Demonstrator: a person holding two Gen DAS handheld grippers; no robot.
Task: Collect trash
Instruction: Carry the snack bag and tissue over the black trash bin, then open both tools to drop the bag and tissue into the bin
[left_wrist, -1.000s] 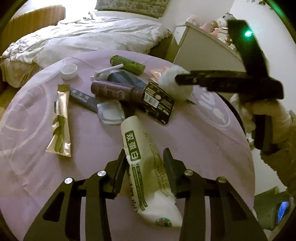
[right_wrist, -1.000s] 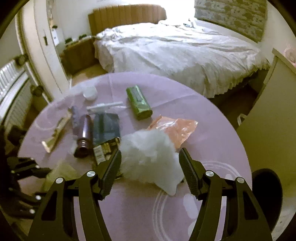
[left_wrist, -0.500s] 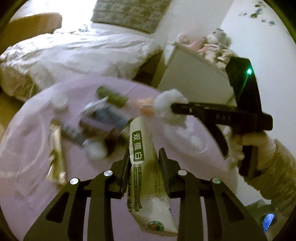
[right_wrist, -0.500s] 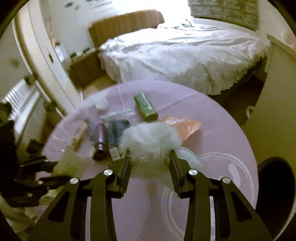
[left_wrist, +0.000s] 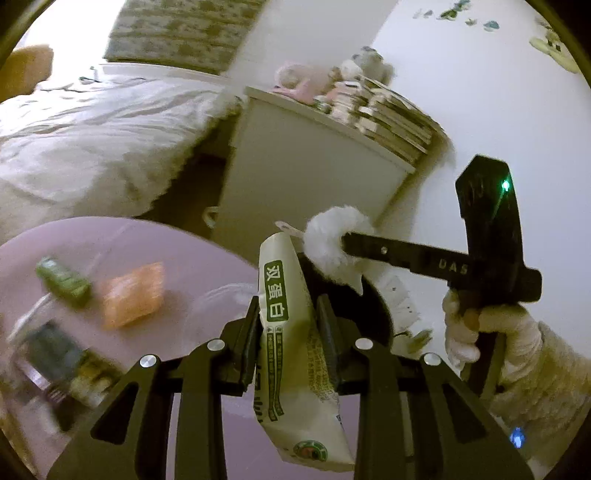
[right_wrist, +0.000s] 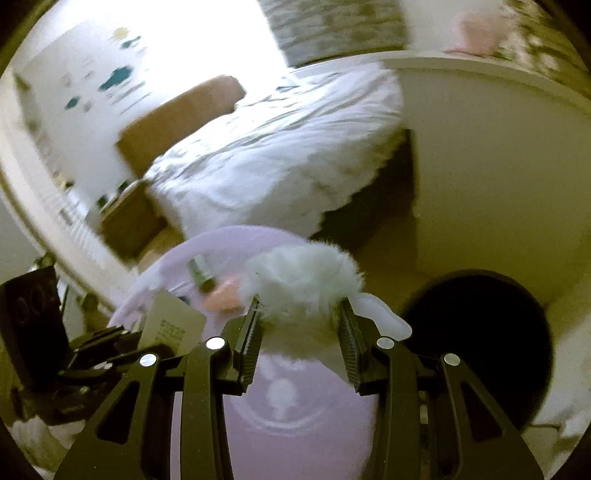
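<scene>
My left gripper (left_wrist: 288, 325) is shut on a white wrapper with green print (left_wrist: 291, 332), held up above the right edge of the round purple table (left_wrist: 207, 266). My right gripper (right_wrist: 301, 321) is shut on a fluffy white wad of tissue (right_wrist: 303, 277); it also shows in the left wrist view (left_wrist: 332, 240), held just beyond the wrapper over a dark round bin (right_wrist: 480, 343) beside the table. A green packet (left_wrist: 62, 282) and an orange wrapper (left_wrist: 133, 293) lie on the table.
More blurred trash (left_wrist: 59, 362) lies at the table's left. A white cabinet (left_wrist: 303, 173) with stacked books and plush toys stands behind the bin. A bed (left_wrist: 92, 144) with white bedding is further back.
Both grippers closed on their items, lifted them off the table and swung right toward the dark bin. The table's trash has slid to the left of both views.
</scene>
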